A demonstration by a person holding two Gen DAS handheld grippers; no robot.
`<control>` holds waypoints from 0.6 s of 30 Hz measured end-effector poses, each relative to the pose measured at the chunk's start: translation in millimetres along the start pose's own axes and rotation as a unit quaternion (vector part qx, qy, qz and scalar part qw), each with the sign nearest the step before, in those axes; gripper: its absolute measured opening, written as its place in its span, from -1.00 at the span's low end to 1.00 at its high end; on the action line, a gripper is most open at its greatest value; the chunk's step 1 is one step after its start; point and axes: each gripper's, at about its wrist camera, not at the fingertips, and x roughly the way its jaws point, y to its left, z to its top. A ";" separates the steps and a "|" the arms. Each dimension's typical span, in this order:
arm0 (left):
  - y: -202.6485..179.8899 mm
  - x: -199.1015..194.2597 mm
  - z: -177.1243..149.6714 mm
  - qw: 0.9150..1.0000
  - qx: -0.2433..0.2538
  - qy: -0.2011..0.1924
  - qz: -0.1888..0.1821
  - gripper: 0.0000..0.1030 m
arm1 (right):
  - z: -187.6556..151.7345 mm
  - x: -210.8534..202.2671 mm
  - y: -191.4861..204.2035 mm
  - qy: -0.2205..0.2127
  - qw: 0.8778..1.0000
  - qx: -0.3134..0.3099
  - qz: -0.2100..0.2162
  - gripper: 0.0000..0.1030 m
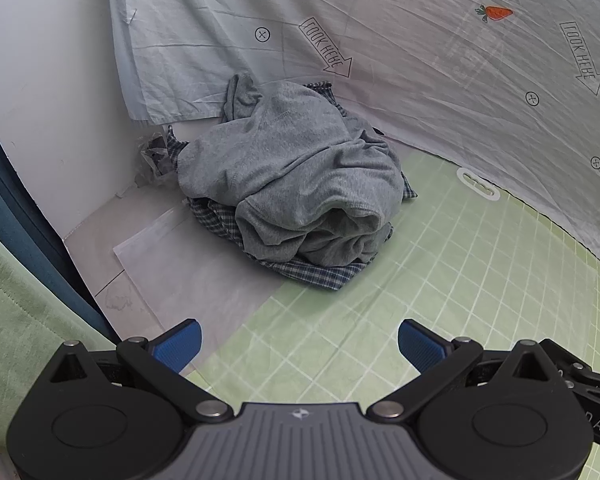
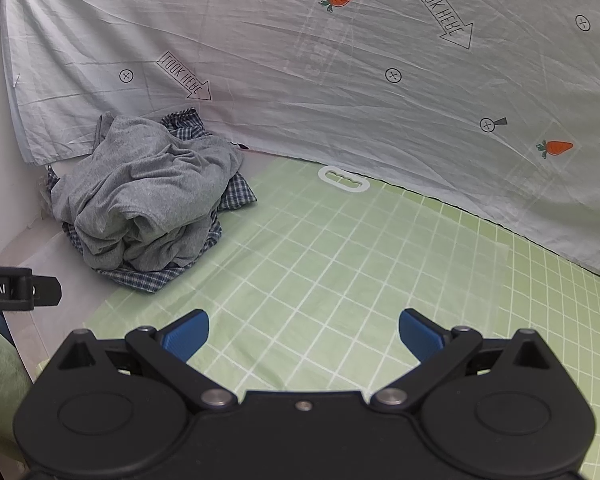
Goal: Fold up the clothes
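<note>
ahead of left hand-held gripper (image 1: 300, 344), apart: crumpled grey garment (image 1: 292, 168).

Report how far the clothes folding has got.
Done: nothing looks folded. The grey top lies crumpled over the checked garment in one heap at the corner of the green grid mat. In hand: nothing; the left gripper and right gripper both have their jaws wide apart and empty, short of the heap. Left: pull each garment out, spread it flat on the mat and fold it.
</note>
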 end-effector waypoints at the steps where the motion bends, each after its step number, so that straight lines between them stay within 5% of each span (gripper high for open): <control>1: 0.3 0.7 0.2 1.000 0.000 0.001 0.000 1.00 | 0.3 0.9 0.2 0.001 1.000 0.000 0.000 0.99; 18: 35.7 49.0 43.6 0.998 -0.056 0.011 -0.011 1.00 | 41.7 64.7 16.0 0.002 0.999 -0.039 -0.003 0.97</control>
